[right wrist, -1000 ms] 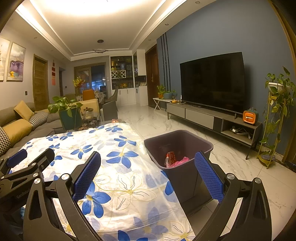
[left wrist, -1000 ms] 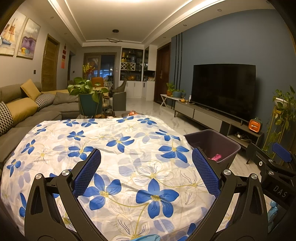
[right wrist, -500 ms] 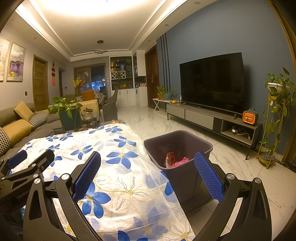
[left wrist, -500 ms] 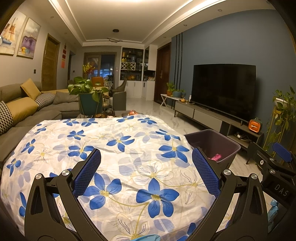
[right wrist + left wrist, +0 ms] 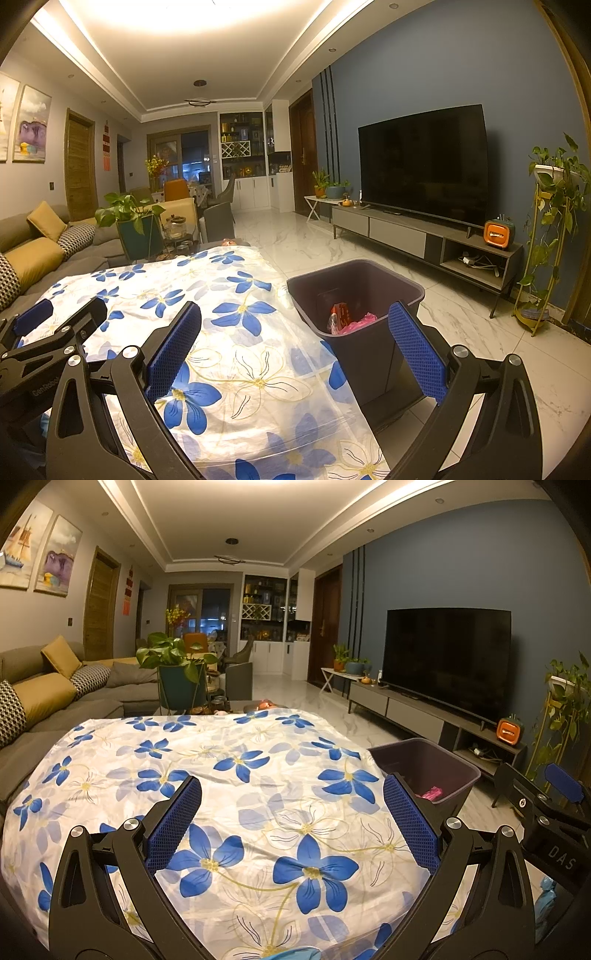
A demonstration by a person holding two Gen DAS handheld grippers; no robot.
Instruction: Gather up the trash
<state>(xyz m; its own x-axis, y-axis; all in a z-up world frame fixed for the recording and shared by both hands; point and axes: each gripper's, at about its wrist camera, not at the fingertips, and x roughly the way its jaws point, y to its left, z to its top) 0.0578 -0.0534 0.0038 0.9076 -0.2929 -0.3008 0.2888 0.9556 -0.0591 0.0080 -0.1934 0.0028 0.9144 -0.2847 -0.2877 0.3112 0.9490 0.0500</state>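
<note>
While both my left gripper (image 5: 291,812) and right gripper (image 5: 295,332) hang spread and empty, the dark bin (image 5: 373,350) beside the flowered tablecloth (image 5: 221,332) holds a red packet (image 5: 340,315) and pink wrapper (image 5: 360,321).

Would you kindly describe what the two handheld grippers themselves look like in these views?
Both the left gripper and the right gripper have black angular frames with silver bolt heads and two fingers faced with blue mesh-textured pads. White lettering marks the bodies: "DAS" on the right one, seen from the left view. No cables or sleeves show.
</note>
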